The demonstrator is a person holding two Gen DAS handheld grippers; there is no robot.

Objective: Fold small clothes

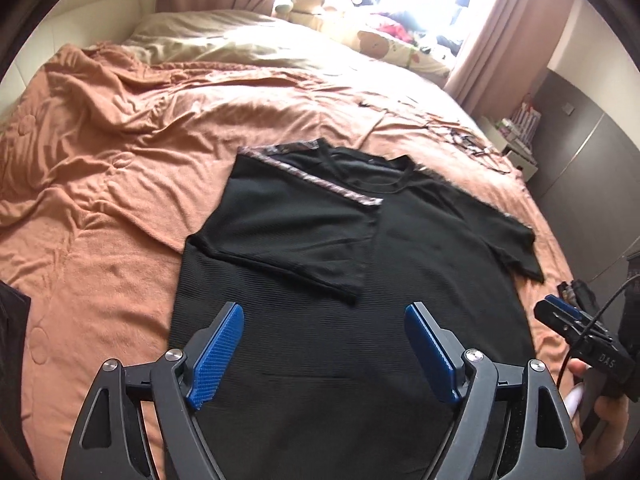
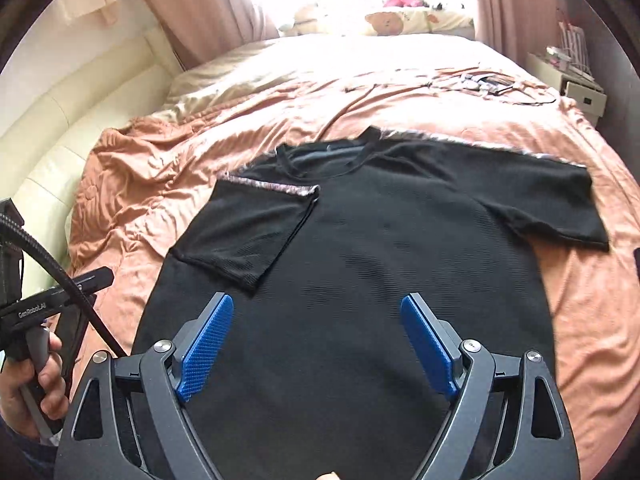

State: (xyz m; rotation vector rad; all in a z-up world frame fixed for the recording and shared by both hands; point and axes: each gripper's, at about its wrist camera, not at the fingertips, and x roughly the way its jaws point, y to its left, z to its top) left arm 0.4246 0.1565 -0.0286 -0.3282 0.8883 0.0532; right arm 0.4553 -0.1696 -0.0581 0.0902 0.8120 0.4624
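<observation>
**Black T-shirt half-prepared on a rumpled bed**

Peach-coloured bedding (image 1: 120, 152) covers the bed, with pale curtains and a bright window behind; on it a black T-shirt (image 2: 380, 280) is laid flat, collar towards the window. One sleeve (image 2: 244, 232) has been turned inward over the chest, its patterned shoulder strip uppermost; the other sleeve (image 2: 560, 204) is spread out sideways on the bedding. A fine ribbed texture is seen across the fabric, which lies nearly smooth.

The garment is judged light, soft and limp, with no stiffness to hold a shape; it would sag and drag if lifted by one point, and the rib should give the pads fair grip. A hold is best taken at the edges: the outspread sleeve's cuff and the hem corner on the same side, so that side can be carried across evenly.

The left hand-held gripper (image 1: 324, 344) is held above the shirt's lower half, spread wide with nothing between its pads; the right hand-held gripper (image 2: 316, 336) is likewise spread and empty.
</observation>
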